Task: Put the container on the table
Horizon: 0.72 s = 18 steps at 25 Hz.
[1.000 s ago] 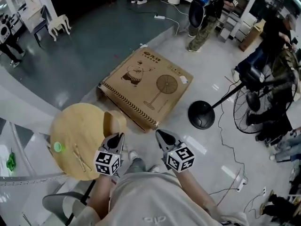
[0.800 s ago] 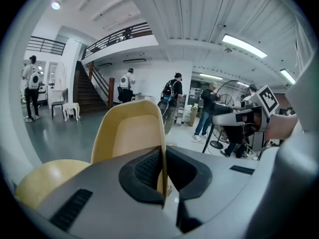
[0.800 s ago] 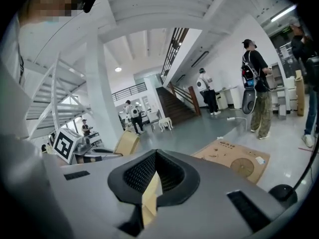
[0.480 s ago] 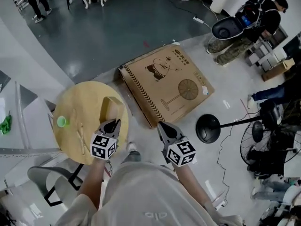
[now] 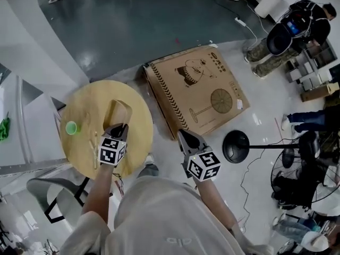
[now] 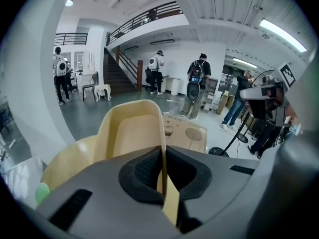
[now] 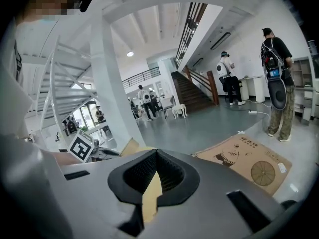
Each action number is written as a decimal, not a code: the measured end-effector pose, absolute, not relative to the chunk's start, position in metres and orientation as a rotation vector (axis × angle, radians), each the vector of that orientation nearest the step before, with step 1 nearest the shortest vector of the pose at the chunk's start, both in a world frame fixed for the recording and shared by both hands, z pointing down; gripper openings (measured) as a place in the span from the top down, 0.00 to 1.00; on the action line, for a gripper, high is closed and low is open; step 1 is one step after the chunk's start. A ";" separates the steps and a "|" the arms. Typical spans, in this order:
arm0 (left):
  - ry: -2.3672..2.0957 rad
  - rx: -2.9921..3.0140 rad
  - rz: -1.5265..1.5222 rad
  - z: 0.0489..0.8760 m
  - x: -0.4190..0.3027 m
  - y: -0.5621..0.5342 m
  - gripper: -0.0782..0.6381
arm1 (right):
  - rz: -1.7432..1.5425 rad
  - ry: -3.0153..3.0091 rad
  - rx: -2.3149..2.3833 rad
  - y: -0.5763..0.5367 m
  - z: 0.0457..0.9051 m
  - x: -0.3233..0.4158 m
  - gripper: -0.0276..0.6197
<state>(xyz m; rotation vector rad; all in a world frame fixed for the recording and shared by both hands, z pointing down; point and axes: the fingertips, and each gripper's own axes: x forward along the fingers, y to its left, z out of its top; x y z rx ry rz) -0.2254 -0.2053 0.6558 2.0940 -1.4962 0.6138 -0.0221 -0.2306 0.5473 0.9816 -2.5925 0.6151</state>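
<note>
A: Why does the arm reach out over the table [image 5: 85, 105]?

B: The table is where the container goes. The box [image 5: 196, 89] lies on the floor just beside the table and has no part in this.

A: Where is the container [image 5: 118, 112]?

B: It is over the middle of the tabletop and not yet let go. I can't tell whether its base touches the wood.

A: How is it held?

B: The left gripper [image 5: 118, 128] is pinching it. The left gripper view shows the jaws pressed on one thin side wall at the near end, so the hollow sits open beside the grip. I'd guess a wall pinch was chosen because the body is too wide to grasp whole. It should also let the base land flat.

A: Which way does it point?

B: The long axis runs straight on from the jaws. The rounded end points away from the person, toward the table's far edge, and the open side faces up.

A: And the other hand?

B: The right gripper [image 5: 184, 138] hangs past the table's edge, over the floor, with its jaws pressed together. It carries nothing of the task's and is likely just kept out of the way.

A: Is anything in the way?

B: A green cup [image 5: 71, 127] stands to the left, clear of the container.
</note>
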 end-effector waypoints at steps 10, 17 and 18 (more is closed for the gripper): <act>-1.485 1.959 0.731 0.728 -0.276 -0.255 0.86 | 0.658 -2.487 0.996 -0.252 0.579 -0.030 0.92; -1.443 1.911 0.787 0.768 -0.288 -0.283 0.86 | 0.682 -2.427 1.021 -0.264 0.595 -0.024 0.92; -1.440 1.904 0.793 0.773 -0.289 -0.286 0.86 | 0.686 -2.420 1.024 -0.265 0.596 -0.023 0.92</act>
